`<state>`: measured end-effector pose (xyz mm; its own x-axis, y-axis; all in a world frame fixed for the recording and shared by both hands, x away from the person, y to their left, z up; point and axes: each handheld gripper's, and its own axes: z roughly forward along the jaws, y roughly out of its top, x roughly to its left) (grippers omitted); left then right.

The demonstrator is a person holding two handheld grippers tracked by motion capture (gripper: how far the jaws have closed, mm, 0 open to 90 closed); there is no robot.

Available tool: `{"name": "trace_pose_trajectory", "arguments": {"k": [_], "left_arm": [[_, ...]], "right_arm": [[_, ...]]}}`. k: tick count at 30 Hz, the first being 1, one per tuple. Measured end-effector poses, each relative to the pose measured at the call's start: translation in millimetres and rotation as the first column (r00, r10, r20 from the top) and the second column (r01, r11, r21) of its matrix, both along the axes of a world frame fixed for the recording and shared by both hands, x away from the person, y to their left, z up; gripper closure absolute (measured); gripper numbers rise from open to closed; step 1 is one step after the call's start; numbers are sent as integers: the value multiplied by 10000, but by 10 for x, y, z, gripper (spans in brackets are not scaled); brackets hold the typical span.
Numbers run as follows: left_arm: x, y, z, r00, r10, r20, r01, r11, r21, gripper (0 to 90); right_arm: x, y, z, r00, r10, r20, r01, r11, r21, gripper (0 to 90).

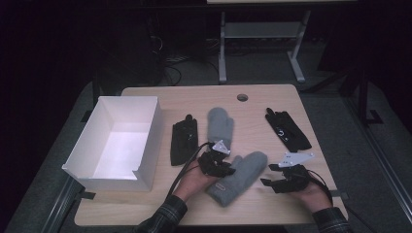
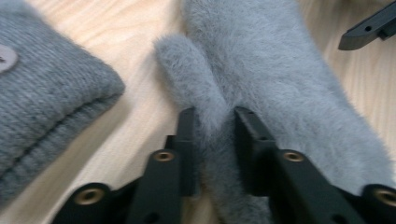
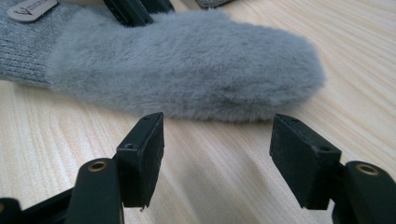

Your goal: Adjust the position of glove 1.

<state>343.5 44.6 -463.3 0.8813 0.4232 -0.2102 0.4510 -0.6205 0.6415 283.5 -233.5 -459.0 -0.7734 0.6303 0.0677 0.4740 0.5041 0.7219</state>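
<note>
The near grey mitten (image 1: 239, 178) lies slantwise on the counter (image 1: 272, 104), cuff toward the person, fluffy tip up and to the right. The left claw (image 2: 215, 135) has its jaws pinched on fluffy fabric at the base of the mitten's thumb (image 2: 187, 70) (the pads sink into the fluff). The right claw (image 3: 217, 144) stands spread and empty just off the mitten's long edge, not touching it. So the mitten lies between the hands, and the left has it.

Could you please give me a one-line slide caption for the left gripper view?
Left hand-held gripper pinches the thumb of a fuzzy grey mitten lying on the wooden table.
</note>
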Motion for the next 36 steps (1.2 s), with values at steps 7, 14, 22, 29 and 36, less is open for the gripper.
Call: {"name": "trace_pose_trajectory", "arguments": {"k": [7,14,22,29,36], "left_arm": [[9,32,65,10000,-35,-48,34,10000,-34,837],[70,107,321,9994,-121,327,131,9995,-284,839],[129,199,690,9923,-65,1235,98,9996,-264,841],[57,129,741,9867,-264,1604,272,9996,-26,838],[-85,-49,622,9889,-713,1305,751,9969,-243,828]], "right_arm": [[-7,9,5,9999,145,-16,-145,9999,-11,385],[-24,32,44,9969,711,-341,-699,9969,373,671],[-35,81,79,9959,827,-366,-818,9964,236,860],[-8,33,67,9976,574,-378,-568,9982,167,820],[7,2,52,9980,485,-408,-481,9988,113,794]]}}
